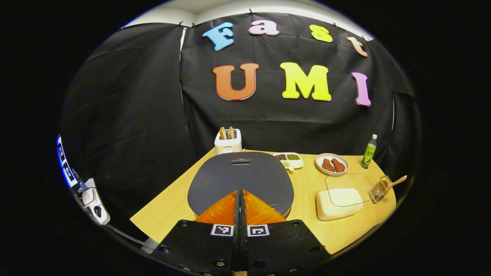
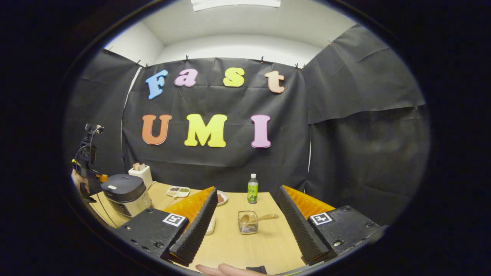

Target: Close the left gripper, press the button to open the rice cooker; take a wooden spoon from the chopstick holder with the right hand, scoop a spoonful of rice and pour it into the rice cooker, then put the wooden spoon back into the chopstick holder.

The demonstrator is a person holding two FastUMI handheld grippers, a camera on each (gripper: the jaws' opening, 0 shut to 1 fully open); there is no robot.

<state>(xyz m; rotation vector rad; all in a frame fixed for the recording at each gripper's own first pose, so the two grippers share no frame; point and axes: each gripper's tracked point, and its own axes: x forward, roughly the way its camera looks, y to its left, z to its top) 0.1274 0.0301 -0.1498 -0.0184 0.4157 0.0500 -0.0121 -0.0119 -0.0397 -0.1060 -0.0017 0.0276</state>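
The dark grey rice cooker (image 1: 239, 180) sits with its lid closed, its button (image 1: 241, 161) at the lid's far edge. My left gripper (image 1: 239, 193) is shut with nothing in it and hovers over the lid's near half. At the right, a wire chopstick holder (image 1: 379, 190) carries the wooden spoon (image 1: 396, 181), beside a white rice container (image 1: 337, 203) under a clear lid. In the right gripper view, my right gripper (image 2: 246, 189) is open and empty, and the holder (image 2: 247, 224) with the spoon (image 2: 264, 217) stands between its fingers, farther off. The cooker (image 2: 124, 193) is at the left.
A white toaster (image 1: 228, 142) stands behind the cooker. A divided seasoning dish (image 1: 289, 159), a plate of meat (image 1: 332, 164) and a green bottle (image 1: 369, 151) line the wooden table's (image 1: 307, 188) far side. A hand (image 2: 76, 180) holds the other gripper beside the cooker.
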